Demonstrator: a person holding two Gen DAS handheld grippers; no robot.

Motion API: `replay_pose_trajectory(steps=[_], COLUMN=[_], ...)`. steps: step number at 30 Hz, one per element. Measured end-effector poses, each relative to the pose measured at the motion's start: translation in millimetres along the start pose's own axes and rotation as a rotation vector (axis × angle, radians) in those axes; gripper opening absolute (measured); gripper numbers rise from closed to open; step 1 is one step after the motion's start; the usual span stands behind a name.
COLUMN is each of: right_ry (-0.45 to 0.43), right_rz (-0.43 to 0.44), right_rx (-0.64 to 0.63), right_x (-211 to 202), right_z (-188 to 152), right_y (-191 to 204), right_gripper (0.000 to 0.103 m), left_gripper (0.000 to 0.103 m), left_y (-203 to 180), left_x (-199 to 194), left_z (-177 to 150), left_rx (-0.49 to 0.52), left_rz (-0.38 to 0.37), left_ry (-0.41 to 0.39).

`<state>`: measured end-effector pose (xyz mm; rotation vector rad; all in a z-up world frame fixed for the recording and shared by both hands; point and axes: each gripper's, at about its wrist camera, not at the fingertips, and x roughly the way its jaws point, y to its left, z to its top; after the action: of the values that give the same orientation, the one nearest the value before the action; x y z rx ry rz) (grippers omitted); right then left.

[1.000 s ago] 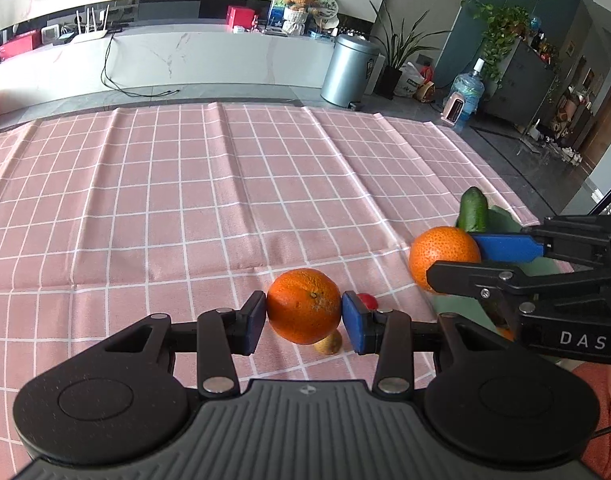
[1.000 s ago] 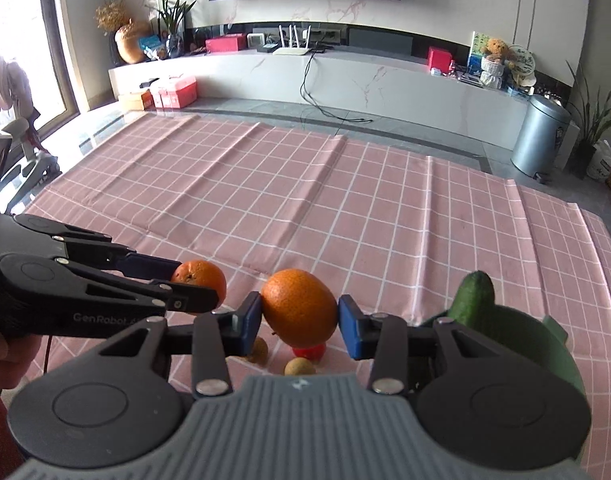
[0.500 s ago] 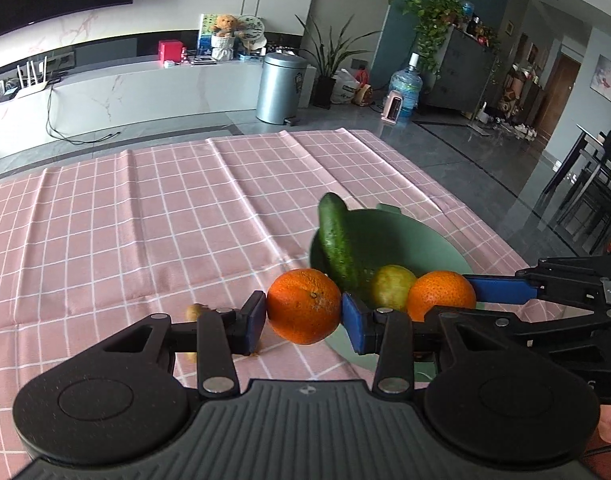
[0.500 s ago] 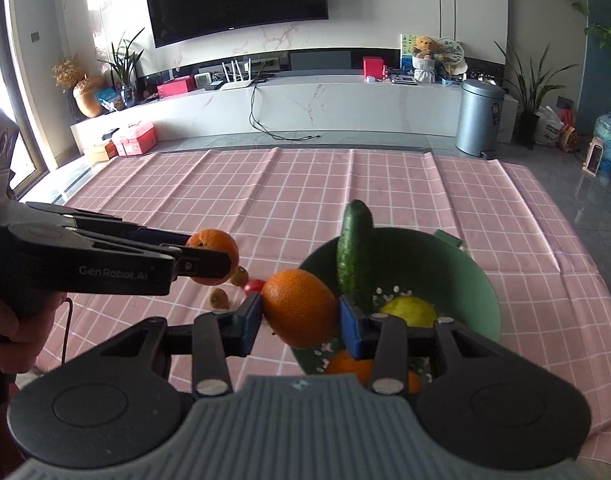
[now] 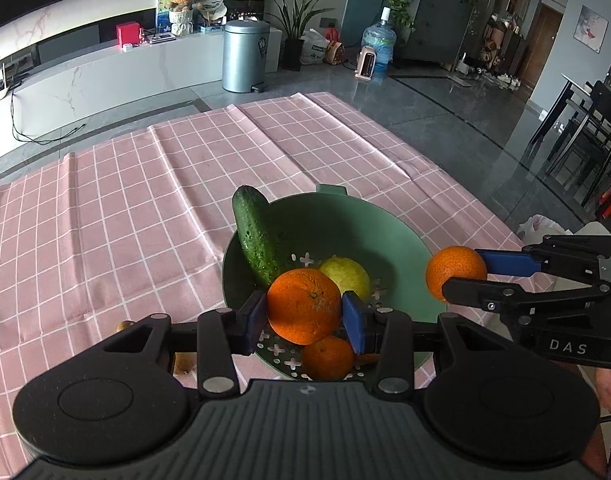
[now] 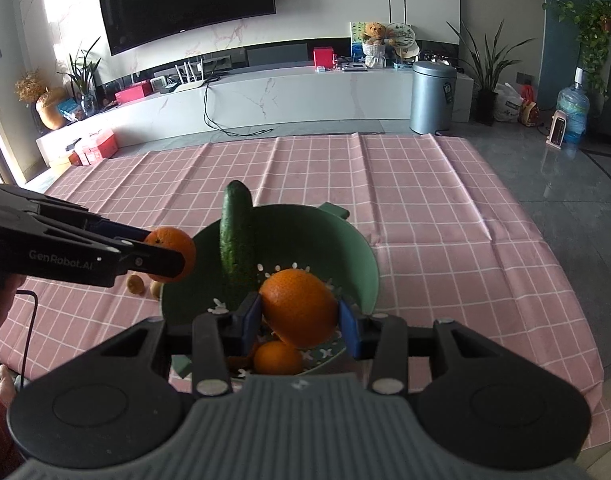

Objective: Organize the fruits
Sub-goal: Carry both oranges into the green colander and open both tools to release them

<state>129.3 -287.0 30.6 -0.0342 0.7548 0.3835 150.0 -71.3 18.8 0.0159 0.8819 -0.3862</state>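
My left gripper is shut on an orange and holds it above the near left part of a green colander bowl. My right gripper is shut on a second orange above the same bowl; it also shows at the bowl's right rim in the left wrist view. In the bowl lie a cucumber leaning on the rim, a yellow-green citrus and a small orange.
A pink checked cloth covers the table. Two small brown fruits lie on the cloth left of the bowl. The table's right edge drops to a grey floor. A metal bin stands far behind.
Both grippers, each still holding its orange, have swung right from the loose fruit on the cloth to over the green bowl, which now sits just beneath them.
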Motion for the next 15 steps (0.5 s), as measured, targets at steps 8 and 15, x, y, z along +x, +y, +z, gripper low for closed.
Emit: replay_pose_trajectory(steps=[8,15], right_ry=[0.039,0.143], right_rz=[0.039,0.041], right_rx=[-0.084,-0.222], right_x=[28,56], right_z=[10,6], right_y=[-3,5], right_gripper=[0.038,0.038], left_gripper=[0.047,0.047], left_y=[-9,-15], left_x=[31,48], left_z=[3,-1], left_rx=[0.045,0.165], left_rz=[0.012,0.042], left_ry=[0.121,0.227])
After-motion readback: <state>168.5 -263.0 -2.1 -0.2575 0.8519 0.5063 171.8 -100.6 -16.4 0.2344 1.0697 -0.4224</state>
